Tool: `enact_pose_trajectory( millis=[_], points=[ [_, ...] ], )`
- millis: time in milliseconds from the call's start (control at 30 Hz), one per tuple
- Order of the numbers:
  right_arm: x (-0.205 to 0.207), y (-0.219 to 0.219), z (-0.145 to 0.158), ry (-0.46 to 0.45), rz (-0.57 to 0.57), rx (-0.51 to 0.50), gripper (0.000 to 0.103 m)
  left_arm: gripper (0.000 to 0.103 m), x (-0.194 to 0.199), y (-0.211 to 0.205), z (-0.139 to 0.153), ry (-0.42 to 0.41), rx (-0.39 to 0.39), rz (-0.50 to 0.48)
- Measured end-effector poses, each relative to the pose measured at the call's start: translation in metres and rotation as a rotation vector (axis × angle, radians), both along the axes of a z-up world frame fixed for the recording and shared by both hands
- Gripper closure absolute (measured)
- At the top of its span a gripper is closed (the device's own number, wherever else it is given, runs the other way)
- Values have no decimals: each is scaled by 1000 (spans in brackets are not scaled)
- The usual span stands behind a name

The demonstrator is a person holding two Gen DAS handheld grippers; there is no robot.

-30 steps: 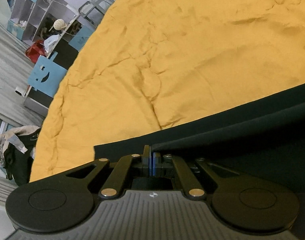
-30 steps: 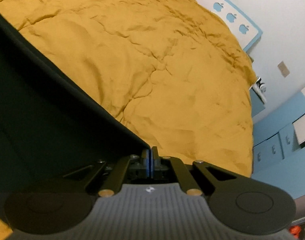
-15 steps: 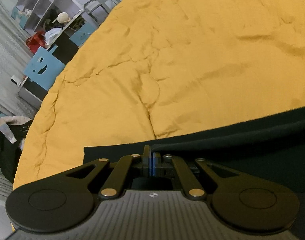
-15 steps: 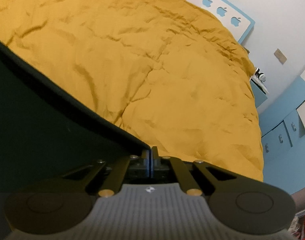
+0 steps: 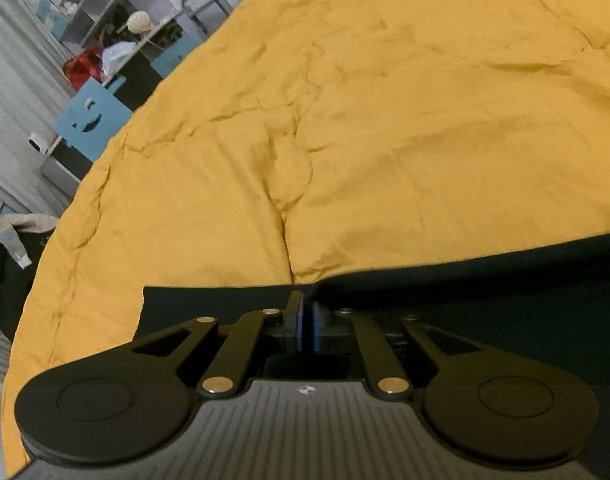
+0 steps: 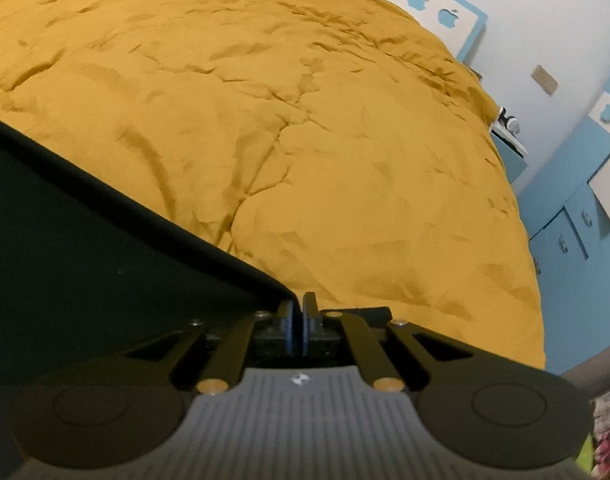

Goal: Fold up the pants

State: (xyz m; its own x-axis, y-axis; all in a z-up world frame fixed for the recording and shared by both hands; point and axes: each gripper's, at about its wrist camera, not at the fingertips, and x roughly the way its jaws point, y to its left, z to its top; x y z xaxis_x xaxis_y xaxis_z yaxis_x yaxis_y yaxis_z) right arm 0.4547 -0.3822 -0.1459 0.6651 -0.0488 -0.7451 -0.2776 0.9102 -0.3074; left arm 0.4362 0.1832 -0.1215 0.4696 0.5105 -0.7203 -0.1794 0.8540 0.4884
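Note:
Dark pants (image 5: 485, 292) hang stretched between my two grippers above a bed with an orange duvet (image 5: 365, 120). My left gripper (image 5: 305, 312) is shut on the pants' edge, with the cloth running off to the right. In the right wrist view my right gripper (image 6: 298, 312) is shut on the pants (image 6: 85, 248), whose taut edge runs up to the left over the duvet (image 6: 305, 120). The rest of the pants is hidden below both grippers.
Left of the bed stand a shelf unit (image 5: 105, 8), a blue chair back with a smiley face (image 5: 89, 120) and a dark bag (image 5: 9, 264). Right of the bed are a headboard with apple cutouts (image 6: 433, 4) and blue drawers (image 6: 569, 232).
Both grippers have moved forward over the bed with the pants still held; more of the duvet shows and the pants' edge sits lower in both views.

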Motion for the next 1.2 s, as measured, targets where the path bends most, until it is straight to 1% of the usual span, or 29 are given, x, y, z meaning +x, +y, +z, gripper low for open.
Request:
enact_pose_trajectory(
  millis=[33,67,100,133,167,200,233,267,300,333,400,467,533,600,667,733,800,900,967,1000,1100,1133,1167,1200],
  points=[
    [0,1,0,-4,-5,4,102,70,-2,0,2,-14,5,1],
    [-1,1,0,-7,-12,12,101,61,-5,-1,5,-33,6,-5],
    [-1,1,2,-10,-22,18,101,46,-9,-2,11,-54,-4,-17],
    [-3,1,4,-16,-27,22,95,40,-13,-3,16,-71,-22,-29],
    [-5,1,7,-22,-28,28,81,39,-18,-4,22,-85,-45,-35],
    [-9,1,11,-34,-25,42,72,39,-22,-4,29,-96,-67,-36],
    [-12,2,16,-45,-21,58,55,39,-27,-5,35,-105,-92,-36],
    [-15,3,21,-57,-20,70,42,39,-33,-6,42,-123,-126,-36],
    [-18,4,25,-70,-27,63,36,39,-39,-6,50,-144,-168,-36],
    [-21,6,30,-89,-33,48,34,39,-47,-7,58,-160,-228,-33],
    [-26,7,38,-103,-34,35,34,39,-61,-7,70,-177,-348,-18],
    [-31,4,48,-121,-62,30,34,39,-78,-6,78,-184,-472,-9],
    [-43,-4,61,-129,-112,71,33,39,-97,-5,81,-186,-600,1],
    [-61,-15,72,-115,-163,163,30,39,-114,-2,77,-182,-739,34],
    [-86,-27,77,-97,-217,267,27,39,-132,3,67,-178,-874,85],
    [-114,-40,77,-66,-280,383,26,38,-144,8,55,-191,-968,135],
    [-140,-54,74,-49,-342,500,25,37,-156,14,41,-215,-1034,196],
    [-178,-81,62,-42,-460,709,23,37,-166,23,17,-255,-1174,297],
    [-200,-101,50,-50,-568,851,23,37,-169,25,4,-298,-1234,344],
    [-209,-110,41,-55,-617,920,23,37,-170,24,-2,-325,-1248,362],
    [-219,-130,16,-53,-722,1094,25,38,-168,17,-9,-378,-1252,377],
    [-220,-132,7,-56,-742,1147,26,41,-166,14,-10,-393,-1247,371],
    [-219,-133,2,-70,-750,1179,26,42,-164,12,-11,-403,-1239,368],
    [-217,-133,-3,-85,-749,1198,27,47,-163,11,-12,-413,-1230,368]
  ],
)
